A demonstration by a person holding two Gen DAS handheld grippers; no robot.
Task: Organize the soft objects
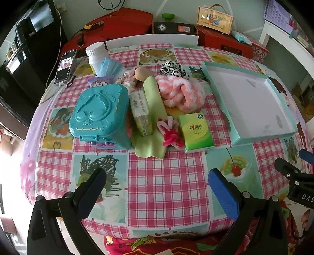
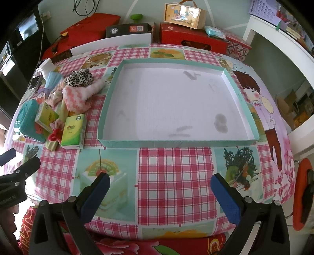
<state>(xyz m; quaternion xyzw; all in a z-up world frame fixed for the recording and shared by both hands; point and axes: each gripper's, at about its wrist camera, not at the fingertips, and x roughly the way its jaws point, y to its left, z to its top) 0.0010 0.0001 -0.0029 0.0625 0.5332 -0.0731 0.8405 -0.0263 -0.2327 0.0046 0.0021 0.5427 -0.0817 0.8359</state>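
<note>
A heap of soft things lies on the checked tablecloth: a pink fluffy cloth, a leopard scrunchie, a green cloth, a red and pink pipe-cleaner flower, two green tissue packs and blue face masks. Right of the heap sits a shallow teal box lid with a white inside, nothing in it. My left gripper hovers open near the front edge, short of the heap. My right gripper hovers open before the lid.
A teal plastic case stands left of the heap. Behind it are a white bottle and a phone on a cable. Red boxes and a wooden sign line the back. A white shelf stands at right.
</note>
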